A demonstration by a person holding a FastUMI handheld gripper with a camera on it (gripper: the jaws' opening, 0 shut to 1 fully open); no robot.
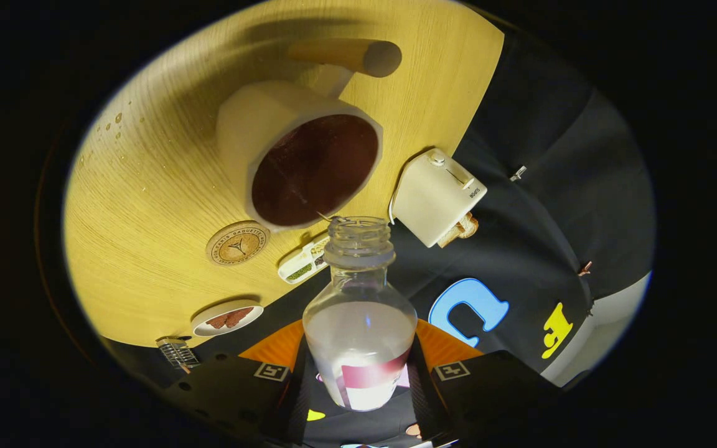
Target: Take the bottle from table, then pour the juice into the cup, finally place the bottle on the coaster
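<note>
I hold the bottle (359, 323) pinched between my fingers (271, 367), tipped, its open mouth just at the rim of the cup (253, 124), which already holds dark juice. The bottle looks nearly clear, so I judge the pour is ending. I should keep the mouth over the rim, level back slowly, then head for the coaster (237, 243) beside the cup.

Warm light, strong fisheye bending, dark surroundings.
</note>
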